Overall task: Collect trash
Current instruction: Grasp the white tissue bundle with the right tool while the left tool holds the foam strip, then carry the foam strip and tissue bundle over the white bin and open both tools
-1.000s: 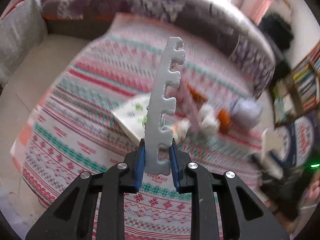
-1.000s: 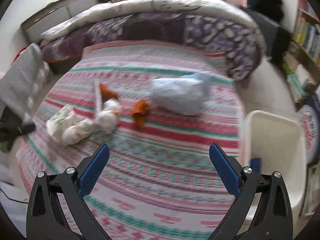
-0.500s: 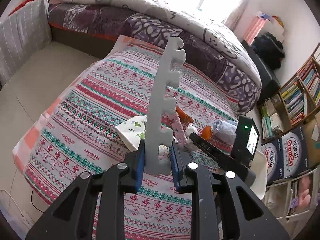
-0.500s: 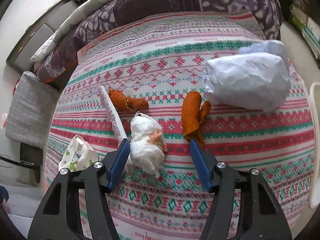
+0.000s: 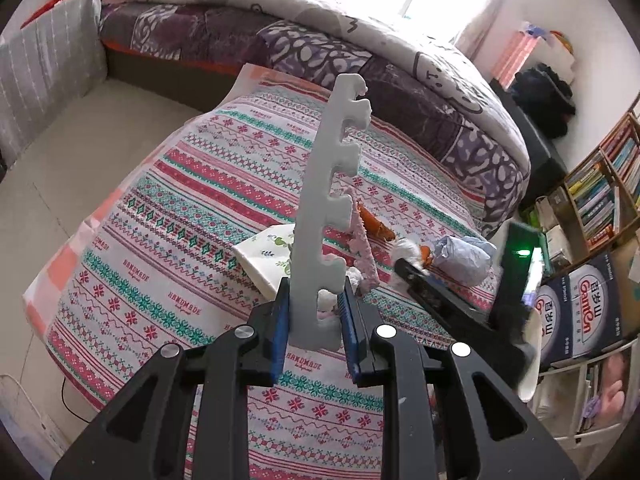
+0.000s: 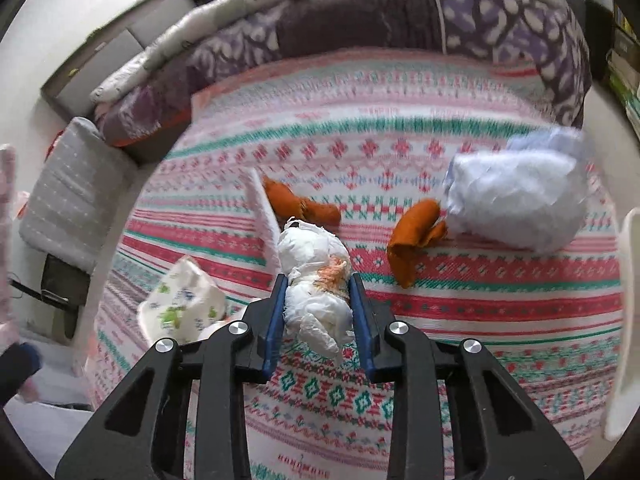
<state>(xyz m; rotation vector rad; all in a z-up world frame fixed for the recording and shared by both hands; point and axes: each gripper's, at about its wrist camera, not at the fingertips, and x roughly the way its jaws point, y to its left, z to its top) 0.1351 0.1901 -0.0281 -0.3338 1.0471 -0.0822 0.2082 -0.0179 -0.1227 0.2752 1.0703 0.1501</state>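
My left gripper [image 5: 314,322] is shut on a long grey notched foam strip [image 5: 326,208] and holds it upright above the patterned cloth [image 5: 192,216]. My right gripper [image 6: 318,306] is closed around a crumpled white tissue wad [image 6: 316,276] with orange stains, lying on the cloth [image 6: 440,320]. Two orange peels [image 6: 412,236] [image 6: 304,204], a crumpled pale blue bag [image 6: 516,196], a thin pink strip [image 6: 262,208] and a printed tissue pack [image 6: 182,304] lie around it. The right gripper shows in the left wrist view [image 5: 404,270].
A white bin's rim [image 6: 628,320] stands at the cloth's right edge. A bed with a purple quilt [image 5: 360,52] lies beyond the cloth. A grey cushion [image 5: 44,84] is at the left. Bookshelves [image 5: 600,196] and boxes [image 5: 580,316] stand at the right.
My right gripper came down onto the cloth and closed from wide open onto the tissue wad. My left gripper kept hold of the foam strip and steadied.
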